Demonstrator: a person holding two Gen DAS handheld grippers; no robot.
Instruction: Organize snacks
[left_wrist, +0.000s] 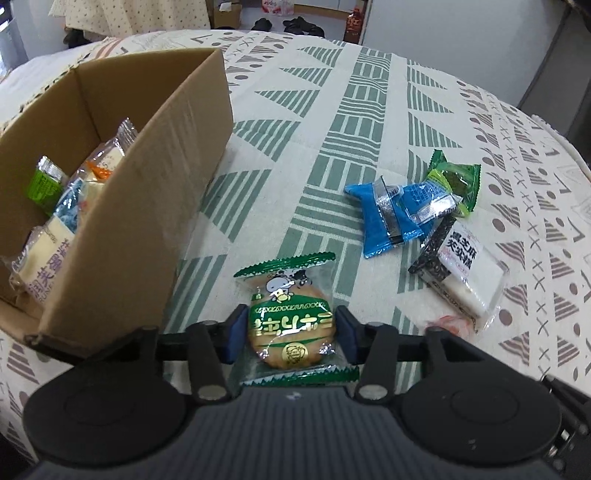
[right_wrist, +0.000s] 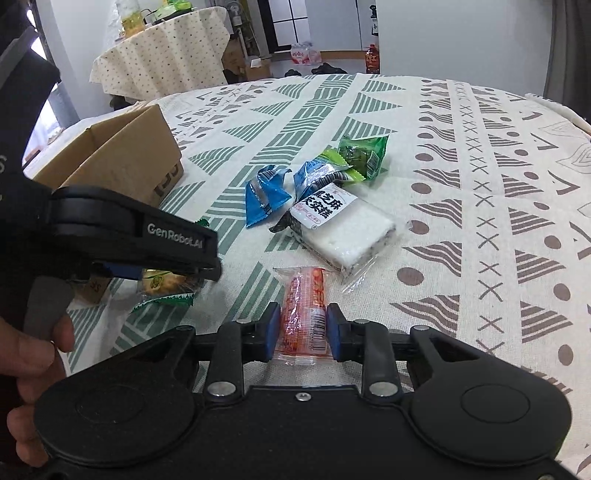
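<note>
Left claw clenched on a green-wrapped round biscuit packet, pads pressing both sides, low over the patterned tabletop, just right of the open cardboard box. Box already holds several packets. Right claw grips a red-orange clear-wrapped snack on the tabletop. Beyond it, a loose cluster: white-and-black cake packet, 2 blue packets, 2 green packets, touching or overlapping.

A second table draped in a cream dotted cloth stands beyond the bench, which wears a patterned cloth of green and brown triangles. Pale walls, a dark-framed window and cardboard boxes on the floor lie behind.
</note>
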